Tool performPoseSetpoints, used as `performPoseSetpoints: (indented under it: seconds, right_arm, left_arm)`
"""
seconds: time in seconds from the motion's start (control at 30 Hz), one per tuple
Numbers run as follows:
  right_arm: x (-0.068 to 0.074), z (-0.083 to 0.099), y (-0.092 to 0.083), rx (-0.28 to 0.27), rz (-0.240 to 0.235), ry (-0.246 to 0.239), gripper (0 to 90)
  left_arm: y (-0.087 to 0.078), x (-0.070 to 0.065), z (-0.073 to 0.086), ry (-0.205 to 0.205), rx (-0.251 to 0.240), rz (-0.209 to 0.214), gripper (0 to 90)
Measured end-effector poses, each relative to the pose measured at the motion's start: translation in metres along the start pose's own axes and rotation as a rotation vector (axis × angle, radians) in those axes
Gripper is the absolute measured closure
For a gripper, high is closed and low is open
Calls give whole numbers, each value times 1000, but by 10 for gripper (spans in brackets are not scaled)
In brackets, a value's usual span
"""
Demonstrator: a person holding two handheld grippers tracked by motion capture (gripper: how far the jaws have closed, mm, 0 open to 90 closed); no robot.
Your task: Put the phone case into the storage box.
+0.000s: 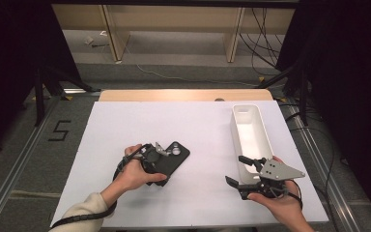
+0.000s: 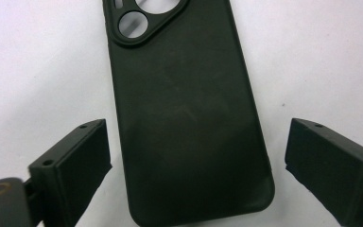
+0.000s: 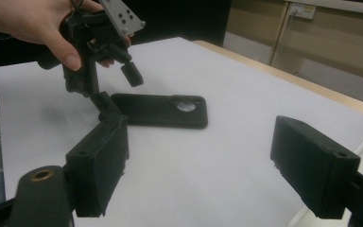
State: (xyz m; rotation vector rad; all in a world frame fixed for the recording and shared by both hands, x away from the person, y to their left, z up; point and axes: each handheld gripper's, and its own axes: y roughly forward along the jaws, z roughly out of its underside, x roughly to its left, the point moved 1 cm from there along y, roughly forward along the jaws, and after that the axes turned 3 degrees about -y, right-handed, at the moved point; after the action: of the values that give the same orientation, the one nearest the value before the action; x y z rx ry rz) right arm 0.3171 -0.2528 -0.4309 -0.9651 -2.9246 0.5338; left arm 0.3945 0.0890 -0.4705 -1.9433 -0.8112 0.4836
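Note:
A black phone case (image 1: 175, 157) lies back-up on the white table sheet (image 1: 125, 125), its camera cut-out toward the far right. My left gripper (image 1: 152, 166) hovers over the case's near end, held from above by a hand. In the left gripper view the case (image 2: 184, 118) lies between the two pads without touching either; the left gripper (image 2: 198, 130) is open. My right gripper (image 1: 235, 169) stands open near the front right with nothing between its jaws. From the right gripper view (image 3: 198, 142) the case (image 3: 156, 109) and the left gripper (image 3: 117, 87) lie ahead.
A long white bin (image 1: 245, 117) stands at the right side of the sheet, just beyond my right gripper. A wooden table edge (image 1: 183, 94) runs along the back. Dark curtains and cables flank the table.

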Motion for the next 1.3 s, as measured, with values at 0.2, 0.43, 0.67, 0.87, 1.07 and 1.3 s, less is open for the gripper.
performPoseSetpoints:
  seconds: [0.2,0.43,0.67,0.87,1.07,1.3]
  right_arm:
    - [0,0,0,0,1,-1,213]
    - [0,0,0,1,1,-1,214]
    - [0,0,0,1,0,-4,214]
    - [0,0,0,1,1,-3,214]
    - [0,0,0,1,1,-2,214]
    - [0,0,0,2,0,-4,214]
  left_arm:
    - [2,1,-1,1,13,-9,40]
    - [7,1,-4,6,41,-12,35]
    - [11,1,-9,11,60,-12,27]
    - [15,4,-9,8,76,-24,27]
    - [16,4,-10,2,87,-26,25]
    - [20,4,-10,-1,103,-24,25]
